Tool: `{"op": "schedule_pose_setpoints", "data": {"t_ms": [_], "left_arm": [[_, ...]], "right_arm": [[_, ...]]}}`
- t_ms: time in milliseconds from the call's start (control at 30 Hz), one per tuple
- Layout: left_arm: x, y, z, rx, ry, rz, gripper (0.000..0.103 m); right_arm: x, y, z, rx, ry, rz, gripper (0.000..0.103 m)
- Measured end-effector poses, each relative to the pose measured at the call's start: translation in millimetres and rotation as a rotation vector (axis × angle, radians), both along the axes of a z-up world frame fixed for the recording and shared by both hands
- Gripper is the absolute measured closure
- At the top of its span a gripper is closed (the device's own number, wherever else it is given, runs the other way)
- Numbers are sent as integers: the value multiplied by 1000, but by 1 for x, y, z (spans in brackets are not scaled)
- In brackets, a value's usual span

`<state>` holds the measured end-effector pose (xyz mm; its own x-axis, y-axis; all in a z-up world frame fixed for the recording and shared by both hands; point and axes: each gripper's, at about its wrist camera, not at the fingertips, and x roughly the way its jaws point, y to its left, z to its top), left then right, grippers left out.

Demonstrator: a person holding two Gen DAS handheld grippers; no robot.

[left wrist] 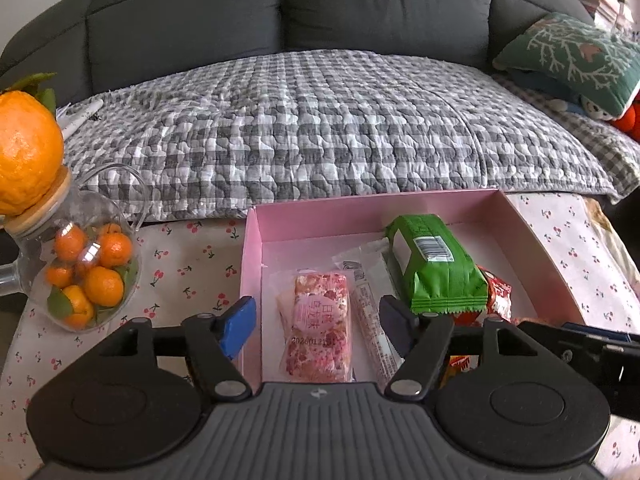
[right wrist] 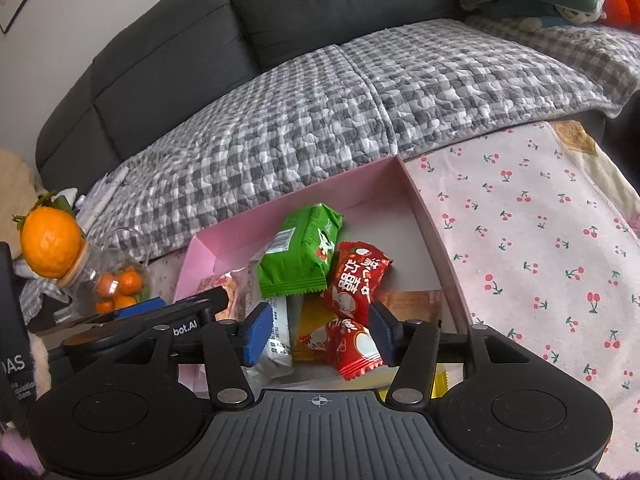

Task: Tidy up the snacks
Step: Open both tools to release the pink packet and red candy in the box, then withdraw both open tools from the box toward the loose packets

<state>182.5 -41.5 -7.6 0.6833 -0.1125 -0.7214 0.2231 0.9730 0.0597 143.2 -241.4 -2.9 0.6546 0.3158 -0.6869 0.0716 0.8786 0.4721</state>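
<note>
Snacks lie together inside the pink box (left wrist: 256, 264), which sits on the cherry-print cloth (right wrist: 520, 248) just in front of the sofa's checked quilt (left wrist: 320, 120). In the box I see a green packet (left wrist: 436, 264) with a barcode label lying over a red wrapper, and to its left a white-backed stick pack (left wrist: 370, 304) and a pink nougat bar (left wrist: 318, 320) stamped with a date starting 2026. From the right wrist view, two red candy packets (right wrist: 356, 280) with white Chinese characters lie beside the green packet, with a yellow pack (right wrist: 310, 328) under them. My left gripper (left wrist: 316, 330) hangs wide open over the nougat bar, gripping nothing. My right gripper (right wrist: 318, 332) is wide open too, above the nearer red packet, empty. Left of the box stands a glass jar (left wrist: 80, 264) of small oranges, with a large orange (left wrist: 24, 160) on its wooden lid.
</note>
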Motion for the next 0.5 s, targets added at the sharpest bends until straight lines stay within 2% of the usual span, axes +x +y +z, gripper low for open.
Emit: {"op": "schedule_pose_setpoints", "data": {"t_ms": [133, 233, 367, 500], "left_arm": [[-4, 3, 3, 7, 2, -4, 34], [-7, 6, 6, 10, 3, -4, 31], [-12, 12, 11, 7, 5, 2, 28], [-19, 20, 18, -7, 12, 4, 21]], "right_arm": [[-1, 1, 3, -4, 3, -2, 40], [-3, 1, 6, -4, -5, 3, 39], [-6, 0, 11, -12, -18, 16, 33], [-9, -2, 16, -24, -13, 20, 32]]}}
